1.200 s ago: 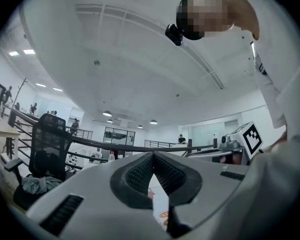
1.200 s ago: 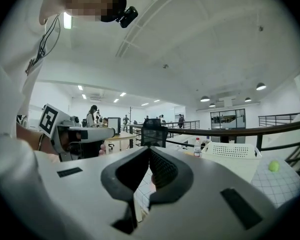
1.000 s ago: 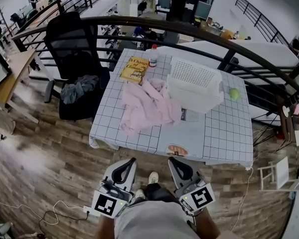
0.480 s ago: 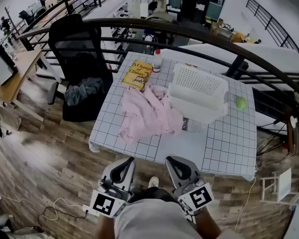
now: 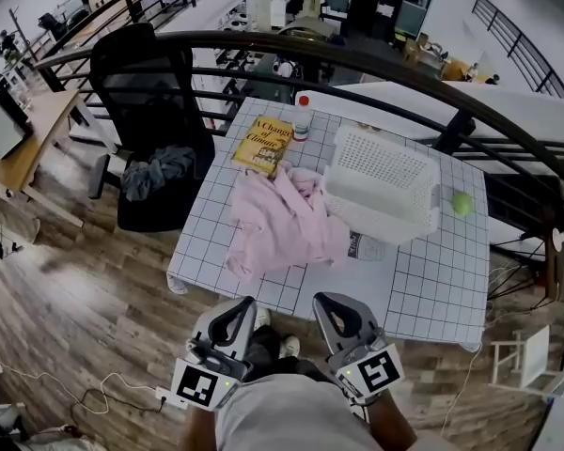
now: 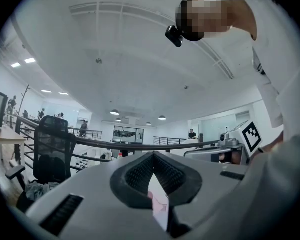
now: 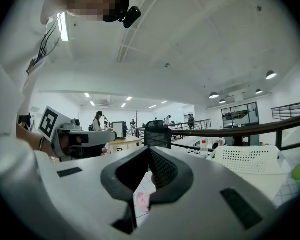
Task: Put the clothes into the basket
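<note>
A yellow book at the far left of the table carries a title that seems to read "A Change of Climate", though the letters are small. Beside it stands a clear bottle with a red cap; its label cannot be read. A small printed item, possibly a packet, lies against the near side of the white basket, and its print is too fine to make out. Each gripper bears a cube with a black-and-white square marker.

The pink clothes lie in a crumpled heap on the gridded tablecloth, left of the basket and touching its side, none of them inside it. A green ball rests to the basket's right. A black chair with a grey cloth on its seat stands left of the table.

The left gripper and the right gripper are held side by side just short of the table's near edge, pointing level toward it, well apart from the clothes. In both gripper views the jaws are closed tip to tip with nothing held between them.
</note>
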{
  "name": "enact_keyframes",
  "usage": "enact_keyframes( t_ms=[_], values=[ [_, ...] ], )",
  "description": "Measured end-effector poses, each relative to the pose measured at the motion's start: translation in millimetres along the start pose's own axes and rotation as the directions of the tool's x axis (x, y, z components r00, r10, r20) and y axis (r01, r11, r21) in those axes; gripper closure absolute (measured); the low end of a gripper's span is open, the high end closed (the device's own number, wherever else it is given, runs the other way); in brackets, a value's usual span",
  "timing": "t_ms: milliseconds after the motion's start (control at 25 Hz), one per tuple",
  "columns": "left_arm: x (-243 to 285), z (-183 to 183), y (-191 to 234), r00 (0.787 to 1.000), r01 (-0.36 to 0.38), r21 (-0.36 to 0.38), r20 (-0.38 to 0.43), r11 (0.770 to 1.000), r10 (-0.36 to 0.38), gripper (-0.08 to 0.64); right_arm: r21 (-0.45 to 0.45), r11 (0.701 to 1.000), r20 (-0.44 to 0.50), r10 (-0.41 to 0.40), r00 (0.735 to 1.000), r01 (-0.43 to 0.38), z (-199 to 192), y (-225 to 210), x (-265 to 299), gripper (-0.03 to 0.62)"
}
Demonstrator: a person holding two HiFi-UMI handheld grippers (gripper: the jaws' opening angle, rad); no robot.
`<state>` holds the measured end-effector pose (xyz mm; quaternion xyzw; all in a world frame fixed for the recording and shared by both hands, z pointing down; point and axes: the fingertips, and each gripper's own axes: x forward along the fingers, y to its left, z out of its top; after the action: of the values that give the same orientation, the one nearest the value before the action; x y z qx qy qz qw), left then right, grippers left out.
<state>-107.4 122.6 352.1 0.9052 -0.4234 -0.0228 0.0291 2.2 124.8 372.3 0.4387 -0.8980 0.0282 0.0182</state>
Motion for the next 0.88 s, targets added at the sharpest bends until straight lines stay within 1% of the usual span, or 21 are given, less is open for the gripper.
enact_keyframes(
  t_ms=[120, 280, 400, 560, 760, 880],
  values=[
    [10.5, -7.8, 15.4, 0.999, -0.002, -0.015, -0.033, 1.0, 0.001, 0.56, 0.0, 1.0, -0.011, -0.009, 1.0, 0.009, -1.1, -7.8, 13.8, 0.575],
    [26.0, -9.0, 30.3, 0.999, 0.015, -0.035, -0.049, 0.999, -0.017, 0.56, -0.002, 1.0, -0.023, -0.02, 1.0, 0.02, -2.2, -18.4, 31.3, 0.575],
    [37.8, -6.1, 41.2, 0.999, 0.028, -0.033, -0.039, 0.999, -0.029, 0.56, -0.007, 1.0, -0.031, -0.03, 0.999, 0.03, -1.3, -25.3, 43.9, 0.574],
    [50.7, -8.0, 56.2, 0.997, 0.046, -0.05, -0.051, 0.998, -0.048, 0.56, -0.01, 0.999, -0.041, -0.043, 0.998, 0.042, -1.0, -33.7, 63.2, 0.574],
    [65.0, -9.6, 78.7, 0.997, 0.069, -0.045, -0.043, 0.997, -0.071, 0.56, 0.001, 0.997, -0.077, -0.08, 0.994, 0.081, -6.4, -44.5, 85.5, 0.574],
    [71.4, -14.7, 88.2, 0.994, 0.095, -0.045, -0.043, 0.994, -0.097, 0.56, 0.0, 0.995, -0.101, -0.098, 0.99, 0.099, -9.5, -47.9, 97.2, 0.574]
  ],
)
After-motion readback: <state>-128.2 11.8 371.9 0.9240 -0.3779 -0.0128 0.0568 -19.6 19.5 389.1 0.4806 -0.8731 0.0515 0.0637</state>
